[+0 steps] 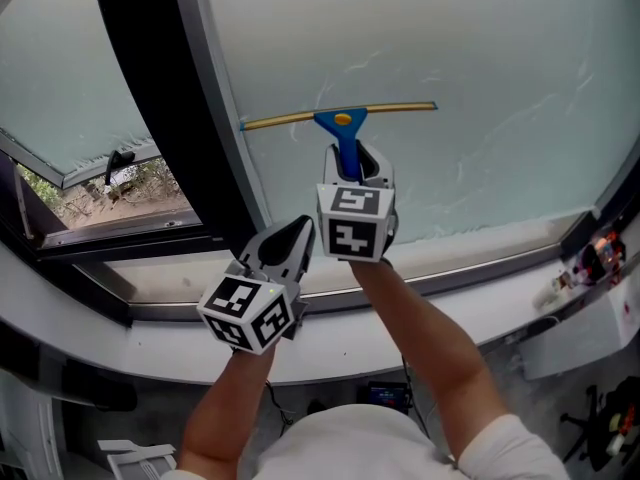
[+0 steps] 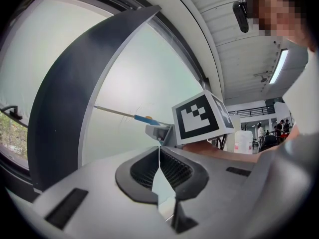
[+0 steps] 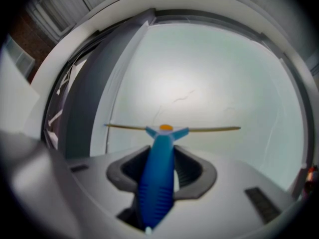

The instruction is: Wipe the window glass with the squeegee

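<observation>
Right tool (image 3: 163,167): I clamp the blue-handled, yellow-bladed squeegee (image 1: 341,119) so its blade lies across the pale window glass (image 1: 470,38).
Left tool (image 2: 159,169): closed, empty, clear of the blade.

grey left gripper (image 2: 159,154), right gripper (image 3: 162,159), black-white marker cubes (image 1: 355,224), white sleeve (image 1: 503,446)

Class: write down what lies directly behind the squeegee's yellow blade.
The pale window glass lies behind the squeegee, which is held by the right gripper. The strip of glass it covers cannot be seen.
</observation>
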Demonstrator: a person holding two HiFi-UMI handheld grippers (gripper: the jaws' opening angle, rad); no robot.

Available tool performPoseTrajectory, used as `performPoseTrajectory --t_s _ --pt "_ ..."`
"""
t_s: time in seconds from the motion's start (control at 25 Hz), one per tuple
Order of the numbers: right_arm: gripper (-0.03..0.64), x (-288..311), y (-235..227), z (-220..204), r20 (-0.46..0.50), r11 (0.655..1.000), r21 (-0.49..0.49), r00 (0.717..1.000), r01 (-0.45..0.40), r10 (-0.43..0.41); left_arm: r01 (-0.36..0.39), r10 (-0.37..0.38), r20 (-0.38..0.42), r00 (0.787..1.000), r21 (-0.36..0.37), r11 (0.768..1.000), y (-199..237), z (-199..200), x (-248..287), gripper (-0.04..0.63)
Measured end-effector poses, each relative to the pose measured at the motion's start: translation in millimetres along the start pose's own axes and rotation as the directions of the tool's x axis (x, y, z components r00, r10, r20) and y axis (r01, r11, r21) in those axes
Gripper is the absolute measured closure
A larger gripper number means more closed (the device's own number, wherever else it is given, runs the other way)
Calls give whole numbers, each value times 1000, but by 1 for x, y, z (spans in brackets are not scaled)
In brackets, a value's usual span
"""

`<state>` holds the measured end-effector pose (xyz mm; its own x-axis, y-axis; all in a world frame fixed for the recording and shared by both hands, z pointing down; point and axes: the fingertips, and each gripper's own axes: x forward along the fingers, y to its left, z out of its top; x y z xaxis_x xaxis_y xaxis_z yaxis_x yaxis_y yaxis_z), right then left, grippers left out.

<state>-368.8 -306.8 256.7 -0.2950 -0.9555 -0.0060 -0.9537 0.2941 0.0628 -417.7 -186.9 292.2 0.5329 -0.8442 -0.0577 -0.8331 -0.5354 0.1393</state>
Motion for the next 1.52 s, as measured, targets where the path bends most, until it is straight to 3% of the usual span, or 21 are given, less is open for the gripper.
performPoseTrajectory --t_s 1.52 --pt "462 -4 6 -108 -132 999 46 991 -9 16 -27 14 -138 990 -89 996 13 -77 -3 568"
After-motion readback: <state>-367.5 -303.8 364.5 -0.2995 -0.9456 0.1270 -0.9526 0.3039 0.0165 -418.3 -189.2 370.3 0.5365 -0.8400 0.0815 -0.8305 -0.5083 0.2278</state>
